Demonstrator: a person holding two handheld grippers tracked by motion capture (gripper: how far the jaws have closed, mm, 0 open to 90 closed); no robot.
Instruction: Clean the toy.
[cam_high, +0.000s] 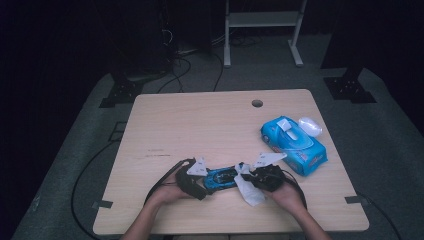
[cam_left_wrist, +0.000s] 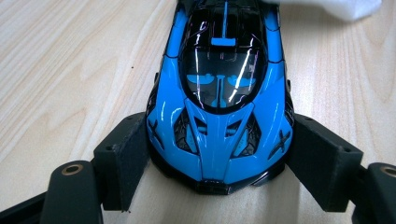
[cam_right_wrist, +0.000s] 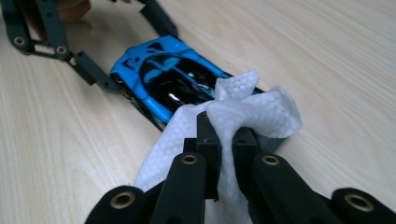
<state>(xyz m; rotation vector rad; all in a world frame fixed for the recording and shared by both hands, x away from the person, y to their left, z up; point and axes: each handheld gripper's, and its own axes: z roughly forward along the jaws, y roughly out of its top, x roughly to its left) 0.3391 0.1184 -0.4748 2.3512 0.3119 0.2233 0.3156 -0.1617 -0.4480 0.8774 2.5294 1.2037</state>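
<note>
Holding the blue toy sports car (cam_left_wrist: 219, 107) by its nose, your left gripper (cam_left_wrist: 217, 163) has its two black pads pressed against the front flanks, one on each side, with the jaws standing fairly wide to span the body. In the high view the car (cam_high: 220, 177) lies on the near part of the wooden table (cam_high: 200, 125), lengthwise between your two hands, wheels down as far as the angle lets you judge.

Your right gripper (cam_right_wrist: 224, 140) is clamped almost fully together on a white wet wipe (cam_right_wrist: 252, 112). The wipe is bunched up between the pads, and its loose end trails down toward you over the table. The bunched part lies against the dark rear section of the car (cam_right_wrist: 163, 79); whether it presses on the paintwork or merely rests there cannot be told from this angle.

In the high view the right gripper (cam_high: 257, 176) sits just beside the car's tail and the left gripper (cam_high: 200, 182) at its opposite end, with the wipe (cam_high: 248, 187) hanging between them toward the near edge.

A blue pack of wet wipes (cam_high: 294, 144) lies well apart on the right side of the table, its white lid (cam_high: 310, 126) flipped open.
</note>
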